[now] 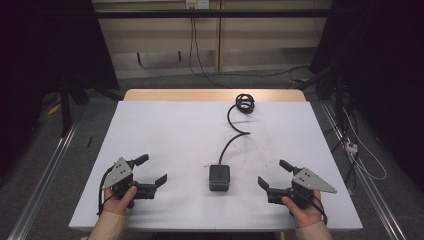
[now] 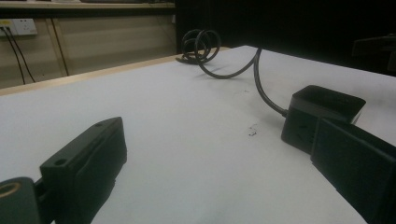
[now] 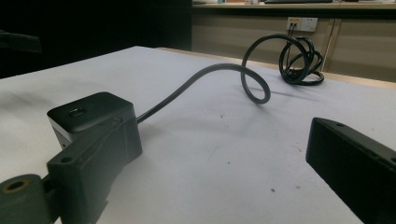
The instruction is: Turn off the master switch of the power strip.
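High view: black box (image 1: 219, 177) flat on the tabletop (image 1: 165, 130), between the left tool (image 1: 153, 172) and the right tool (image 1: 272, 176), apart from both; both tools with jaws spread wide, holding nothing. Stiff cord (image 1: 235, 127) running from the box's far side away from the tools to a coil (image 1: 245, 103) at the far edge

Left tool view: box (image 2: 322, 114) ahead, just past the right-hand jaw, partly hidden by it; nothing between the jaws but bare tabletop

Right tool view: box (image 3: 88, 114) just behind the left-hand jaw; cord (image 3: 210, 74) arching springily off the surface

Probably a rigid, smooth plastic block, light to middling, likely to slip under a shallow pinch. Best taken across two flat opposite sides, low and square, clear of the cord exit; expect the stiff cord to tug and twist the box when lifted
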`<state>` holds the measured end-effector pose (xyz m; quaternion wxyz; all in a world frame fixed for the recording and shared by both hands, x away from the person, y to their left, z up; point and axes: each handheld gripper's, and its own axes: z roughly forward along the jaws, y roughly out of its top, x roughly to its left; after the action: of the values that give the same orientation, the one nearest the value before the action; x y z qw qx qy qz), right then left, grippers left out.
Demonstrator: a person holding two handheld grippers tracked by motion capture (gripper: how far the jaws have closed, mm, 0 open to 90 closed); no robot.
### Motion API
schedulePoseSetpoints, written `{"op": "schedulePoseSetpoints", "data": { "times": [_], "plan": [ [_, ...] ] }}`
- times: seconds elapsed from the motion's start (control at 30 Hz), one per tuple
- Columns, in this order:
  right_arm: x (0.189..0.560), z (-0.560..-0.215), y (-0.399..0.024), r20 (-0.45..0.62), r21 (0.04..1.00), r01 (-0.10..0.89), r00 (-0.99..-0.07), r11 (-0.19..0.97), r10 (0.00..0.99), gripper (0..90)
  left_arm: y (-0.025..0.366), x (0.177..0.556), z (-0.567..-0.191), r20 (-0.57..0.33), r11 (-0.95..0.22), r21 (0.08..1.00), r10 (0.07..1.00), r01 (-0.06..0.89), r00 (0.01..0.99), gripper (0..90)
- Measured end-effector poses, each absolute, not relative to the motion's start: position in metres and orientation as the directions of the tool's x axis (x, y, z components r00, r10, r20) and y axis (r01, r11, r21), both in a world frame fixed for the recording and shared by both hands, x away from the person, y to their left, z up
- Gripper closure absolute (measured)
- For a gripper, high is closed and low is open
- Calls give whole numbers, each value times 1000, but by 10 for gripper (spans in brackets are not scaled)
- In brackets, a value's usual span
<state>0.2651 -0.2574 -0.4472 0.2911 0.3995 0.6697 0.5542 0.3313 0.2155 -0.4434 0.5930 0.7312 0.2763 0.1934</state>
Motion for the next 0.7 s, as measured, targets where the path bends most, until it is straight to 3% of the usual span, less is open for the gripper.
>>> {"op": "schedulePoseSetpoints", "data": {
  "times": [0.7],
  "plan": [
    [278,-444,-243,54,971,223,-549,84,834,53,215,331,-444,-42,-150,973,634,177,772,35]
  ]
}}
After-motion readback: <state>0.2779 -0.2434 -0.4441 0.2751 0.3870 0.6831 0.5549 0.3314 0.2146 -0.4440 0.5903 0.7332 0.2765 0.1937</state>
